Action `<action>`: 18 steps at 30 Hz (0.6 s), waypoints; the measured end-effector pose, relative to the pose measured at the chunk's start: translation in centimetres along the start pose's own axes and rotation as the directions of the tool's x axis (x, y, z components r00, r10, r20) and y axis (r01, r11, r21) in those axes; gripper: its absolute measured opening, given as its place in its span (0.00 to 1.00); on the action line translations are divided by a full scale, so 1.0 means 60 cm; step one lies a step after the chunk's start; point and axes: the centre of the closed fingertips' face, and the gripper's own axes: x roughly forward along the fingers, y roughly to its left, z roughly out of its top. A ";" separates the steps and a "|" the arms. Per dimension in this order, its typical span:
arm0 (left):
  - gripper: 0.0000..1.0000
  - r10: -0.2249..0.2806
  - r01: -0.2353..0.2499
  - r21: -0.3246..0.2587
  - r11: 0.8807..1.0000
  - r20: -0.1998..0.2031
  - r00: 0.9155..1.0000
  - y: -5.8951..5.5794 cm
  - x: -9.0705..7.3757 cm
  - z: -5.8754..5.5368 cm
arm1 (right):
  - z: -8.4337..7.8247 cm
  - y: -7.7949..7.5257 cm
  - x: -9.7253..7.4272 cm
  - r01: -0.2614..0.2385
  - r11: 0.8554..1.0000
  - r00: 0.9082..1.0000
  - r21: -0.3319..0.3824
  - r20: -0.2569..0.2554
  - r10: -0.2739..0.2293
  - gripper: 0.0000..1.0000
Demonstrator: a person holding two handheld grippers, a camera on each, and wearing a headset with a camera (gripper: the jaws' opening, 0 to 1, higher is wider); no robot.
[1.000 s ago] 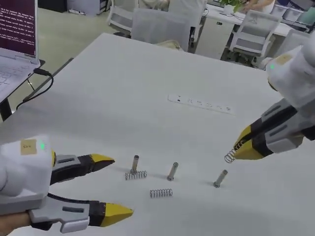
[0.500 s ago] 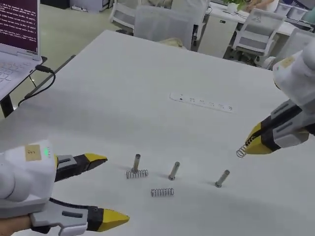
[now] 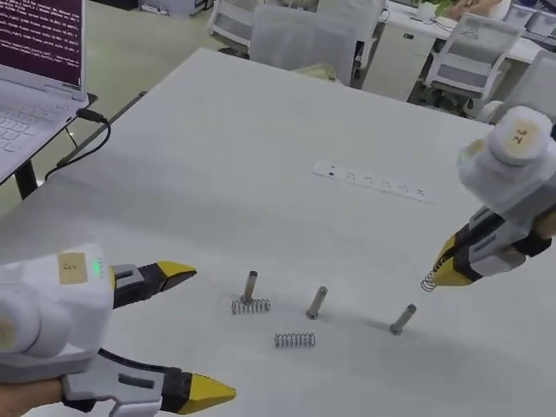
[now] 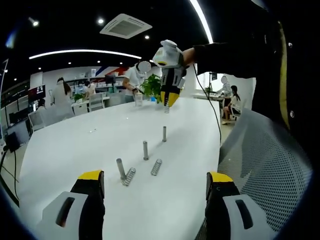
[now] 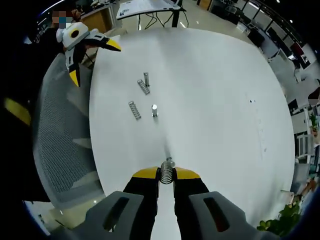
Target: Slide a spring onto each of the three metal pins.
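Yellow-tipped right tool [image 3: 445, 276] pinching spring [image 3: 428, 281], raised | left tool [image 3: 214, 334] wide, low

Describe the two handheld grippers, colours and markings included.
Both grippers have bulky white housings, grey-and-black jaws and pointed yellow tips. The left gripper carries a tan sticker and a green light; the right gripper has a round cap with a handwritten number. The sleeve is black.

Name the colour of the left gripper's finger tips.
Yellow, on the left gripper fingers; clearest in head view.

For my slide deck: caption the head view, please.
Right gripper holds a spring near the rightmost pin; left gripper open.
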 end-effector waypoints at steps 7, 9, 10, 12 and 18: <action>0.81 0.002 -0.002 -0.001 1.000 0.002 1.000 0.003 0.000 0.001 | -0.015 -0.008 0.026 -0.004 1.000 1.000 0.006 -0.019 0.005 0.08; 0.81 0.000 0.000 -0.005 1.000 0.002 1.000 0.003 0.000 0.000 | -0.018 -0.011 0.032 -0.001 1.000 1.000 0.008 -0.016 0.001 0.08; 0.81 0.001 -0.001 -0.006 1.000 0.002 1.000 0.003 0.000 0.000 | -0.019 -0.012 0.034 -0.002 1.000 1.000 0.010 -0.017 0.002 0.08; 0.81 0.001 -0.001 -0.006 1.000 0.002 1.000 0.003 0.000 0.000 | -0.020 -0.014 0.038 -0.001 1.000 1.000 0.017 -0.014 0.001 0.08; 0.81 -0.001 0.001 -0.009 1.000 -0.001 1.000 0.002 0.001 -0.001 | -0.028 -0.016 0.052 -0.005 0.999 1.000 0.037 -0.011 0.006 0.08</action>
